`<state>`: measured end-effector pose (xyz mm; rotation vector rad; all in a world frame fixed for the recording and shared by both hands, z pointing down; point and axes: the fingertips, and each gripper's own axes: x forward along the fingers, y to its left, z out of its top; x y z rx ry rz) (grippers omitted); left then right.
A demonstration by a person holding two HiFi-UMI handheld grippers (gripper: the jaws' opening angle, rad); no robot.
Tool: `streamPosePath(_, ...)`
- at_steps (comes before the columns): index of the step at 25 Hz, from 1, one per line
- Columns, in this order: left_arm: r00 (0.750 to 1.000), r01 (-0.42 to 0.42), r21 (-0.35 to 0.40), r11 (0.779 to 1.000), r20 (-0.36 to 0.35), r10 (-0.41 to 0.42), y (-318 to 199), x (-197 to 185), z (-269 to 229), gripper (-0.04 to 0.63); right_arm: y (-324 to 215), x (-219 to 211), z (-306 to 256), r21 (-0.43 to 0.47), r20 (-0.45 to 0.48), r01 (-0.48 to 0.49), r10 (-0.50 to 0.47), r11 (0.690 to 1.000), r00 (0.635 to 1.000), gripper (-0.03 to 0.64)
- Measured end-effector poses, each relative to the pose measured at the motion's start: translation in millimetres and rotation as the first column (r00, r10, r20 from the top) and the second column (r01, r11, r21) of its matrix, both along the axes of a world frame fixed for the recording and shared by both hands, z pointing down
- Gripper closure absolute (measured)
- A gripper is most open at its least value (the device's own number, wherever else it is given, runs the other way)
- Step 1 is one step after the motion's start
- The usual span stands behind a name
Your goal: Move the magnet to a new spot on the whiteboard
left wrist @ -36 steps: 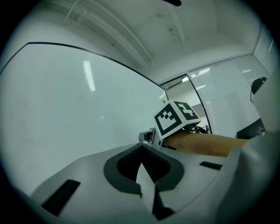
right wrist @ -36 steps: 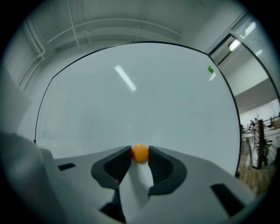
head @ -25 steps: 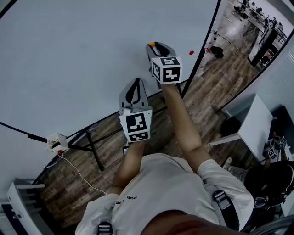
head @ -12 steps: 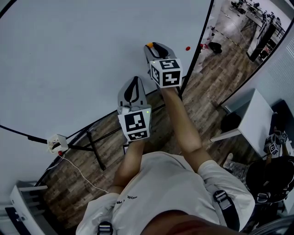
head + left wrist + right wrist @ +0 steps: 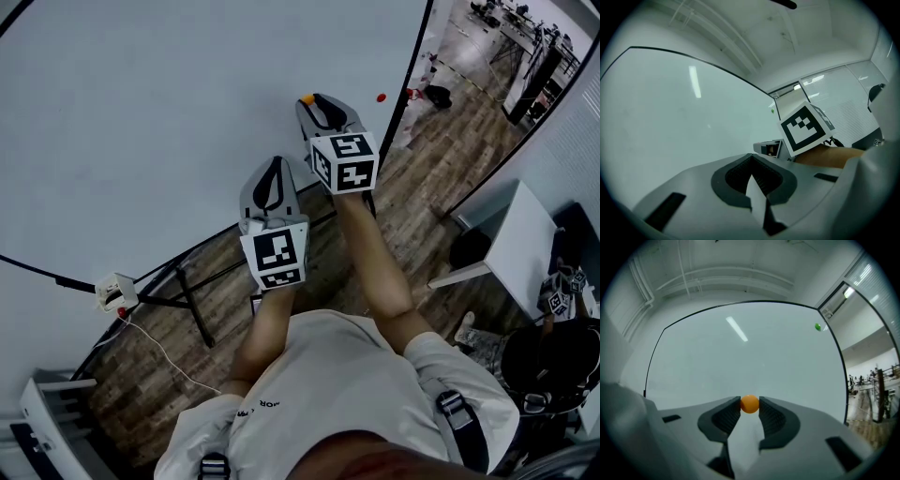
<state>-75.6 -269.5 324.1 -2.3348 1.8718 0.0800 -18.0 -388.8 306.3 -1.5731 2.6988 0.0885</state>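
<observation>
1. The orange magnet [image 5: 749, 404], small, round and smooth, is clamped at its sides between the tips of the right gripper [image 5: 319, 103], presumably so that it can be carried across the whiteboard [image 5: 141, 122].
2. It is held before the board's lower right part. Whether it touches the surface cannot be told.
3. A green magnet [image 5: 817, 326] sits well apart, by the frame, and the bare board between is judged free for placing.
4. The left gripper [image 5: 751, 161] is kept lower, its jaws together on nothing, out of the way.
</observation>
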Motion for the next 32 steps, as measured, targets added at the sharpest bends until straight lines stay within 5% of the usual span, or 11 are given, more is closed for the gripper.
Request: streamPosePath(32,1.0,-0.018,0.02,1.0,0.001,0.018,10,10,-9,0.594,56,14,-2,0.046,0.03,0.035,-0.037,0.998,0.999,0.485)
